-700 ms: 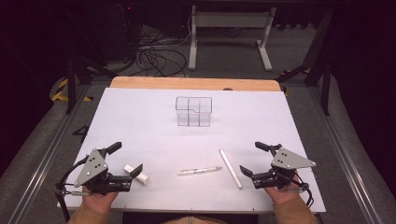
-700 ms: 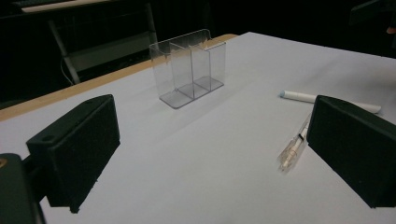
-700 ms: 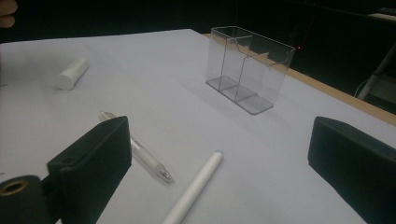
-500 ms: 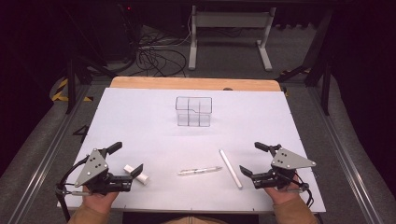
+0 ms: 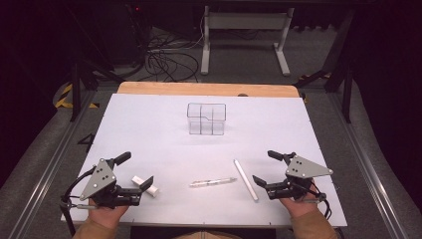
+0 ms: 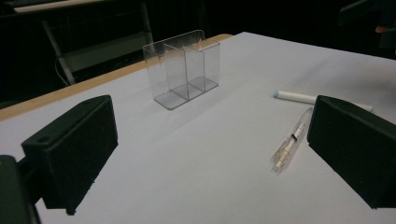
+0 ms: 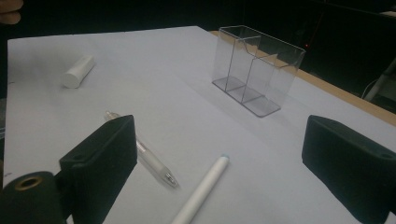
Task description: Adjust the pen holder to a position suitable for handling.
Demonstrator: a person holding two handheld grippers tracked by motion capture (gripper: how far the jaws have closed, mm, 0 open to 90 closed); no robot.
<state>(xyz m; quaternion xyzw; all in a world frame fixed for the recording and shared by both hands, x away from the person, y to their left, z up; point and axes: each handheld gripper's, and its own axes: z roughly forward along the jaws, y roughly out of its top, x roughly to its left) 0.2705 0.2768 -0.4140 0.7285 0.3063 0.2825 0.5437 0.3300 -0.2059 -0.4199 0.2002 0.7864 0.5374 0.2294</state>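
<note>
Resting at the near edge of the white table (image 5: 164, 124), the left gripper (image 5: 133, 171) and right gripper (image 5: 268, 167) both stand with jaws spread and nothing between them. In the high view, three items lie between the grippers: a short white cylinder (image 5: 145, 184) just beside the left gripper's lower jaw, a clear pen (image 5: 213, 182) near the middle, and a long white marker (image 5: 246, 179) just left of the right gripper. A clear three-compartment organizer (image 5: 206, 119) stands upright and empty farther back, well apart from all three. The work appears to be at its start: nothing is lifted yet, and the likely aim is loading the items into the organizer.

In the left gripper view, the clear pen (image 6: 289, 145) lies close to the right-hand jaw, the white marker (image 6: 299, 97) beyond it, and the organizer (image 6: 184, 67) ahead across bare table.

In the right gripper view, the marker (image 7: 201, 189) lies between the spread jaws but untouched, the pen (image 7: 152, 161) passes behind the left-hand jaw, and the white cylinder (image 7: 78, 71) lies farther off.

The next move calls for lowering one gripper over a single item and closing across its width. The pen and marker lie near each other, so a careless approach could nudge the neighbour.
</note>
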